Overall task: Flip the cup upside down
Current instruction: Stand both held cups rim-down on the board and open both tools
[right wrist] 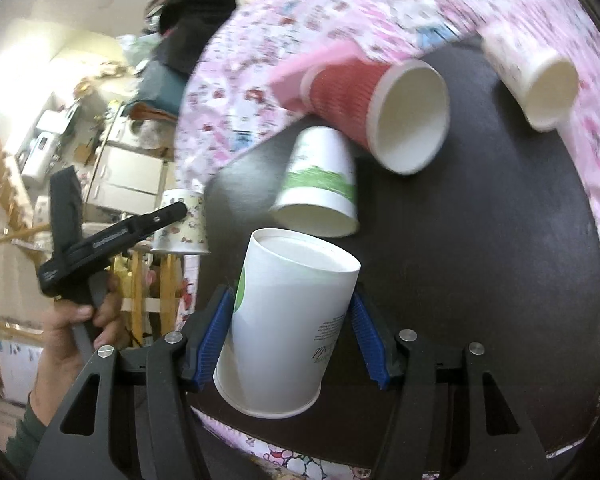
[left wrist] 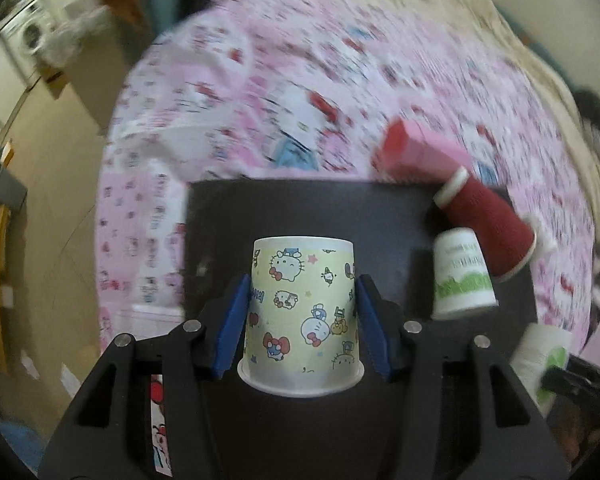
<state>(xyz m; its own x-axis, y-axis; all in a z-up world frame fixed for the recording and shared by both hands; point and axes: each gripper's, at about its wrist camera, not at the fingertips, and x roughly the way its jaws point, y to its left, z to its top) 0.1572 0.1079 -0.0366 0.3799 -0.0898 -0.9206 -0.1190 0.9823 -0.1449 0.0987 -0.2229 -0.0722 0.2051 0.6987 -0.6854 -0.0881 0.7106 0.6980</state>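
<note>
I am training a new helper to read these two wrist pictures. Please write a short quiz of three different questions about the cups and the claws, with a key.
1. True or false: the left claw is closed on the cartoon-print cup.
2. Multiple choice: the red ribbed cup is
A) standing upright
B) lying on its side with the mouth showing
C) held in a claw
3. Fill in: the right claw holds a white cup whose rim points toward the ____.

Key:
1. True.
2. B.
3. Camera; its closed bottom faces away.
</note>
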